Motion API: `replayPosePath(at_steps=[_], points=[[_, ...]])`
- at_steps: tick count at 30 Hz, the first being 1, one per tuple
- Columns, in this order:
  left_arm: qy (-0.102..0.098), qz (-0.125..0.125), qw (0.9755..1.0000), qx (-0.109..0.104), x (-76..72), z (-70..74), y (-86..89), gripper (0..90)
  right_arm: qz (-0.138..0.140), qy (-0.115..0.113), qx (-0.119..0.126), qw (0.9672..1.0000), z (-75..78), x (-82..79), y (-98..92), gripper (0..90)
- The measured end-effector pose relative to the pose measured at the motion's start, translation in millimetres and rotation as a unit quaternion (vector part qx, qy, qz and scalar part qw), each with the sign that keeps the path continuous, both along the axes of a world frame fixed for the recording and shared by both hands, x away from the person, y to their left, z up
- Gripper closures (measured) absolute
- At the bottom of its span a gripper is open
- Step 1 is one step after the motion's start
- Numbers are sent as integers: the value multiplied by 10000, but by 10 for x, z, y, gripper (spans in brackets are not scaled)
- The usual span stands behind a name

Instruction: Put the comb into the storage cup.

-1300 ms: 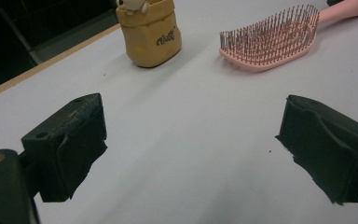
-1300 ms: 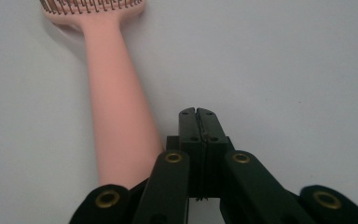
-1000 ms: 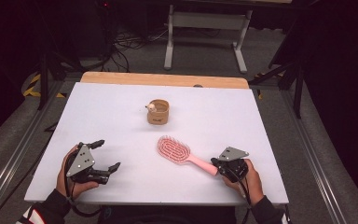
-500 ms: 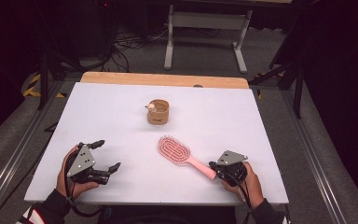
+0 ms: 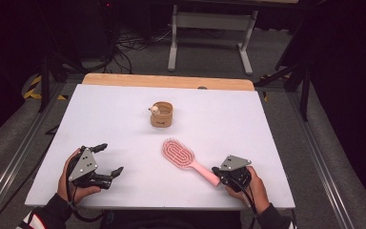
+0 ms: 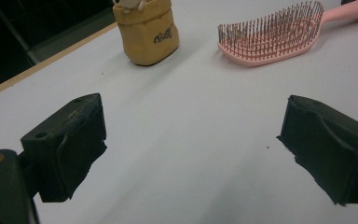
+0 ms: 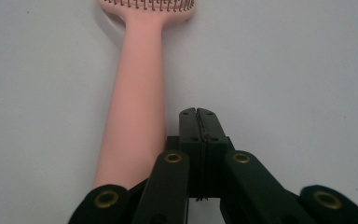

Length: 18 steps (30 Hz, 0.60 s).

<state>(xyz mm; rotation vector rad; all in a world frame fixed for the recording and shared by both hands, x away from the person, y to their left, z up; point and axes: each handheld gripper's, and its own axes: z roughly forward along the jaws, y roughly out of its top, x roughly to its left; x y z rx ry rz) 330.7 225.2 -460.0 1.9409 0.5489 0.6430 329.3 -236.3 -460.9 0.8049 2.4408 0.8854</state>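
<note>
While nothing is held: right hand-held gripper [image 7: 199,114] has backed off slightly, jaws pressed together beside the hairbrush [image 5: 185,159] handle.
Left hand-held gripper [image 5: 108,160]: wide open, empty.
Meaning: grasp not yet made.

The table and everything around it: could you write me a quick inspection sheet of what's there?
Surface: white table top, wooden strip along its far edge.
Job's things: pink hairbrush, bristles up, lying flat.
Clutter: small tan pouch, upright, beyond the brush.
Grippers: left gripper open, holding nothing; right gripper shut, empty, beside the brush handle.
Cables: black cable trailing from the right gripper.
Surroundings: grey floor, metal stand, floor wires.
</note>
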Motion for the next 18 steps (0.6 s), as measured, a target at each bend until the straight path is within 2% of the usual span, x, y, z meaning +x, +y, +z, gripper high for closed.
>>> replayPosePath(at_steps=[10, 18], points=[[2, -3, 10000, 8, -1, 0, -2, 80, 160, 1, -29, 9999, 1, -27, 52, 900], [5, -19, 10000, -3, -2, 1, -5, 80, 161, 25, -15, 9999, 1, -30, 65, 900]])
